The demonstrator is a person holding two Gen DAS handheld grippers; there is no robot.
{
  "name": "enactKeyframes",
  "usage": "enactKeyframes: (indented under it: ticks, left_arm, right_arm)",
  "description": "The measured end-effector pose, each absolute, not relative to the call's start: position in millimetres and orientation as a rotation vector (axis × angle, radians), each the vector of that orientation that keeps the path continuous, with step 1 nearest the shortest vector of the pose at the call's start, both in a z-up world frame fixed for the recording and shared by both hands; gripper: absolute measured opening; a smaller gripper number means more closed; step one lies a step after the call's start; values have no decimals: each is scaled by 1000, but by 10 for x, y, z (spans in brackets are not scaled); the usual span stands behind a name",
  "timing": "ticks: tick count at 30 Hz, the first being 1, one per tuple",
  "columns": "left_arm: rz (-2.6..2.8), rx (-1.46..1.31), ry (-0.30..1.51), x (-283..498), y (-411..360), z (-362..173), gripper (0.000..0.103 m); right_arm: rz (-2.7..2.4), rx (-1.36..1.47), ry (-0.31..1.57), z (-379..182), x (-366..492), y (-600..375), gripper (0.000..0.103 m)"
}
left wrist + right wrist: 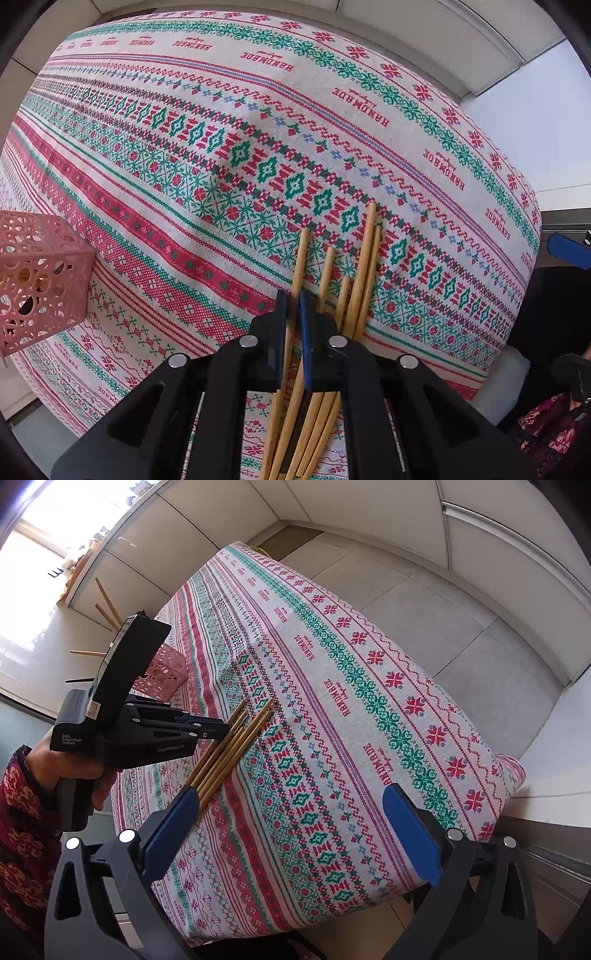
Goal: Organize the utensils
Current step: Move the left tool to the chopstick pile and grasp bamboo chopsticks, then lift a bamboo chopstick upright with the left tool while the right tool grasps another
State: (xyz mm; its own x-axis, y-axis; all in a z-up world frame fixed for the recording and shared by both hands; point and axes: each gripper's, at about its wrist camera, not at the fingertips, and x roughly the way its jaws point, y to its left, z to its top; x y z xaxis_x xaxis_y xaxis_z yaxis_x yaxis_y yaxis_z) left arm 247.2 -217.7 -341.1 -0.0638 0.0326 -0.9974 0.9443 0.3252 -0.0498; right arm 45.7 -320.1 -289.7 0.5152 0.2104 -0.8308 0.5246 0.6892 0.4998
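1. The chopsticks (364, 266) lie in a loose bundle on the tablecloth (207, 122), fanned slightly at their far tips, near the cloth's edge on the person's side.
2. In the left wrist view the left gripper (291, 314) points down over the bundle, its two blue pads drawn nearly together on one chopstick (300, 258) at the bundle's left side.
3. That stick runs up between the pads and out beyond them; the other sticks lie just right of the right pad, passing under the gripper's black body.
4. The jaws are all but closed, with only the stick's width between them.
5. In the right wrist view the same gripper (221, 731) comes in from the left, held by a hand (79, 771) in a dark red patterned sleeve (18, 812), its tips at the bundle's far end.
6. The right gripper (299, 823) hangs above the table's near part with its jaws wide apart and nothing between them.
7. Its left pad (171, 823) sits in front of the near ends of the chopsticks (229, 753) in that view; whether it touches them cannot be told.
8. A pink perforated basket (35, 277) stands on the cloth well to the left of the bundle.
9. In the right wrist view, a few sticks (105, 607) rise behind the left gripper near the basket (162, 672).
10. Around the table are pale floor tiles (424, 602) and white cabinets (498, 528).
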Motion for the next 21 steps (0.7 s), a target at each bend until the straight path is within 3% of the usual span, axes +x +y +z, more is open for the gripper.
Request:
enactKeyframes:
  ticks: [7,11,14,17,19,21]
  left_arm:
    - [-953,884,1371,2455,-2096,-3355,5]
    - [-911,722,1177,2340,-1687,-3008,5]
    - [-861,592,1027,2232,-1314,-2616,5]
    - [-810,474,904,2114,-930,-2237,5]
    - [-780,409,836,1983,-701,-2036,5]
    - [-757,341,777,1868,-513,-1852,4]
  right_arm:
    - [-225,818,1062,-2906,559,-3195,97]
    - [-249,796,1055,-2795,752,-3230,95]
    - [-236,866,1125,-2866,1015,-3242,87]
    - [-232,965,1219,-3018,1277,-3221,66]
    - [-236,1032,1271,-3119,1394,-3185,39]
    - [-253,1085,1318,-3209,1468,-3140,28]
